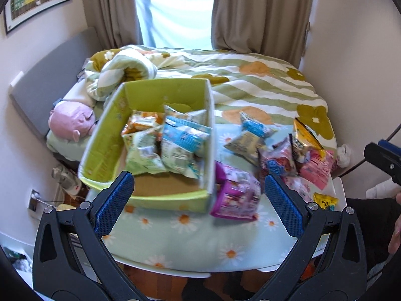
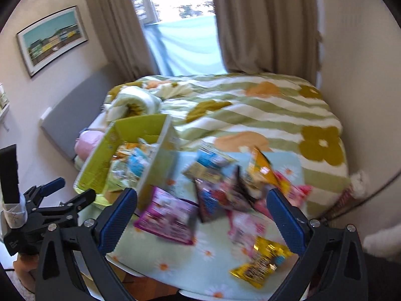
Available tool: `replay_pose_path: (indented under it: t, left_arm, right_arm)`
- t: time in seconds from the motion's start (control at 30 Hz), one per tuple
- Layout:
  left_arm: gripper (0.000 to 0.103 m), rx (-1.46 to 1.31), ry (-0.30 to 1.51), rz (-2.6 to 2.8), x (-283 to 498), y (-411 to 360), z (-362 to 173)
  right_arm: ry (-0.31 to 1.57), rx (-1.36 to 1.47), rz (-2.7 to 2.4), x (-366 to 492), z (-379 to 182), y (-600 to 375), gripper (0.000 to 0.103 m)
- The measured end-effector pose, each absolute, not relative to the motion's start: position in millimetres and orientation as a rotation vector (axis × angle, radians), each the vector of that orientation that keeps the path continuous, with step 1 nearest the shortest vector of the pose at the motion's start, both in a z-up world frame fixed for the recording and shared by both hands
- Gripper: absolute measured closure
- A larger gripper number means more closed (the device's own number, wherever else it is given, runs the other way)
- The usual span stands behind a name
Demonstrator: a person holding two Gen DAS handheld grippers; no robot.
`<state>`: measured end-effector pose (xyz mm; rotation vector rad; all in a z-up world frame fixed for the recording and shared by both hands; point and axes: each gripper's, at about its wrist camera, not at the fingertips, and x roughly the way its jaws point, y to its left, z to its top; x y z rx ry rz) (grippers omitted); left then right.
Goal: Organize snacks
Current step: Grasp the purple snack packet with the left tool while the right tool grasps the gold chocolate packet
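— How far along is the sorting?

— Partway, by the look of it. The green box (image 1: 105, 148) sits on the left of the table (image 1: 190, 240) with several packets (image 1: 175, 140) already piled in it: blue, green and orange ones. Bare cardboard shows on its near floor, so there is room for more.

— And what is left?

— A loose heap of snacks (image 2: 225, 190) lies on the flowered cloth to the right of the box. A purple packet (image 1: 235, 195) rests just beside the box wall, a yellow packet (image 2: 263, 260) lies near the table's front edge, and pink, red and blue ones lie tangled behind them.

— Are the tools holding anything?

— No. The left tool (image 1: 199, 200) has its jaws spread wide and empty, pointed at the box's near corner. The right tool (image 2: 201, 218) is likewise wide apart with nothing between its pads, facing the heap.

— What stands in the way?

— The loose packets overlap, so picking one may drag its neighbours. The tall right wall of the box stands between heap and pile. Behind the table lies a bed (image 2: 263, 115) with a rumpled quilt, and a pink soft toy (image 1: 70, 123) beside the box.
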<state>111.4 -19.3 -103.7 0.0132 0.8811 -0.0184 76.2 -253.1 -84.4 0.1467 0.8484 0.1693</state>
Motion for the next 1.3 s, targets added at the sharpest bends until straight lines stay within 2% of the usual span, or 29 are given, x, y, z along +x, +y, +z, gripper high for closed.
replay_pose_path:
  t: [0.43,0.77,0.97,1.3]
  left_arm:
    - [0.0,0.24,0.911,0.062,105.4,-109.1,-171.9]
    - [0.0,0.495,0.971,0.071,140.7,-161.5,-237.7]
    - [0.0,0.593,1.047,0.112,165.9,-172.5,-275.2]
    - [0.0,0.667,1.108,0.18,189.8,-163.9,-303.1]
  right_arm:
    - [0.996,0.221,0.057,47.5,-166.5,-319.5,0.0]
    - [1.075,0.288,-0.011,36.5,-231.0,-325.9,0.0]
    - [1.117,0.325,-0.045,35.5,-256.5,-320.3,0.0]
    - [1.135,0.368,-0.094,38.1,-276.0,-312.9,0.0]
